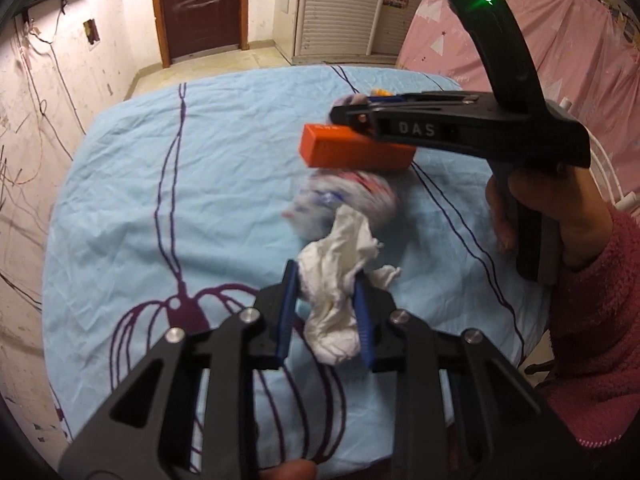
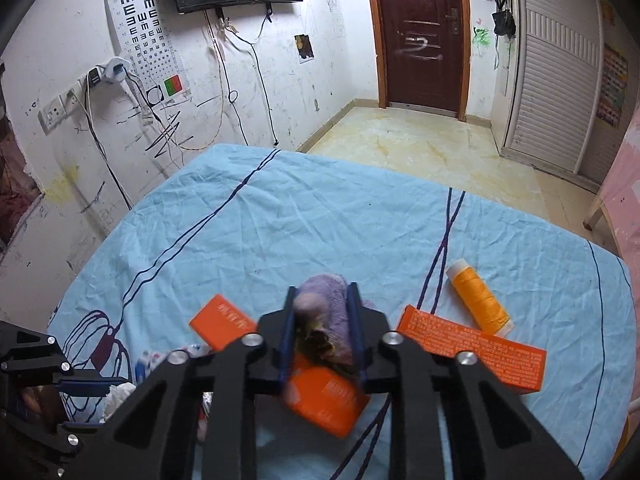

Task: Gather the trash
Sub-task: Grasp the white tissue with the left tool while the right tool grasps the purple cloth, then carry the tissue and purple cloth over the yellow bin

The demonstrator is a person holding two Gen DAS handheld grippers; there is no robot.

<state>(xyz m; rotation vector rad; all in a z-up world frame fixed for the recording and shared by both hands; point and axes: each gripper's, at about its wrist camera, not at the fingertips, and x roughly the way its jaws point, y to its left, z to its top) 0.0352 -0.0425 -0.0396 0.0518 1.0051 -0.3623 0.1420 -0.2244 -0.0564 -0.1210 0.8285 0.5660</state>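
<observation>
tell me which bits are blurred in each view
Left wrist view: the crumpled printed plastic wrapper on the light blue bedsheet is motion-smeared; the white crumpled tissue stays fairly sharp. Right wrist view: the orange cardboard box below the tool is smeared; walls curve from fisheye.

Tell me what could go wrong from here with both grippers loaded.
1. The left gripper pinches only part of the crumpled white tissue; its loose tail could snag or tear.
2. The right gripper grips the small orange cardboard box by one end, so it may swing out.
</observation>
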